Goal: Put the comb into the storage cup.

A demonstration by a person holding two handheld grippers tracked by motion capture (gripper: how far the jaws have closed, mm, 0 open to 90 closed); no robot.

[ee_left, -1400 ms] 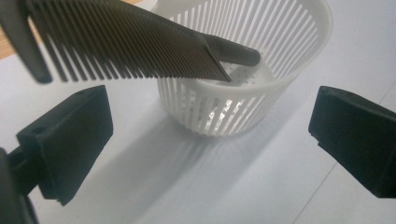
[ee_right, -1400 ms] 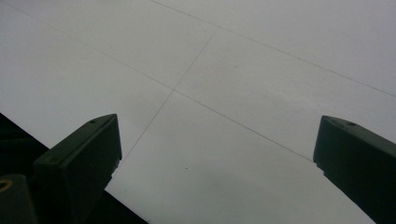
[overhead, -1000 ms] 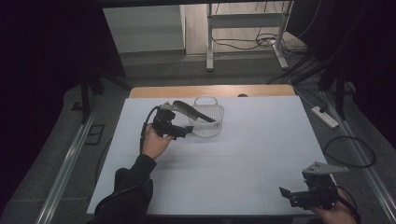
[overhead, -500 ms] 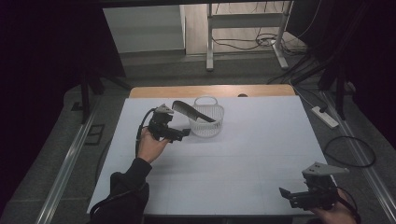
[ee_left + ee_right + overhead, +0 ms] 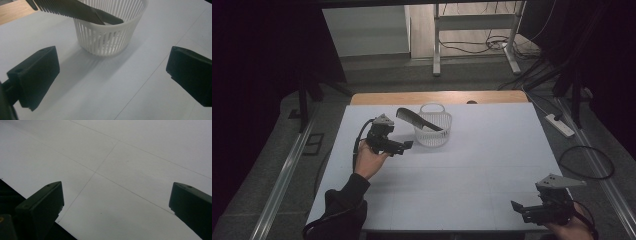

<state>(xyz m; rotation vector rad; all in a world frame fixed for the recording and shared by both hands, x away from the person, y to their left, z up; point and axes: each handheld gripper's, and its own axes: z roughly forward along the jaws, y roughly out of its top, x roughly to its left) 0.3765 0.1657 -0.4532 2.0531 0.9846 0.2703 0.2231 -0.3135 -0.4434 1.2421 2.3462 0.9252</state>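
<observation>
A white slatted basket [image 5: 433, 131] [image 5: 110, 32] stands on the white table [image 5: 472, 165] toward the back. A black comb [image 5: 418, 119] [image 5: 72, 10] rests in it, its toothed end sticking out over the rim to the left. My left gripper [image 5: 407, 145] [image 5: 112, 82] is open just left of the basket, with nothing between the jaws. My right gripper [image 5: 516, 207] [image 5: 116, 205] is open and empty low at the table's front right corner, over bare table.
A wooden strip [image 5: 437, 97] runs along the table's far edge. A power strip [image 5: 560, 125] and cables [image 5: 587, 162] lie on the floor to the right. Metal frame legs [image 5: 437, 45] stand behind the table.
My left gripper has drawn back toward the person and away from the comb. The comb stays in the basket. The right gripper has not moved.
</observation>
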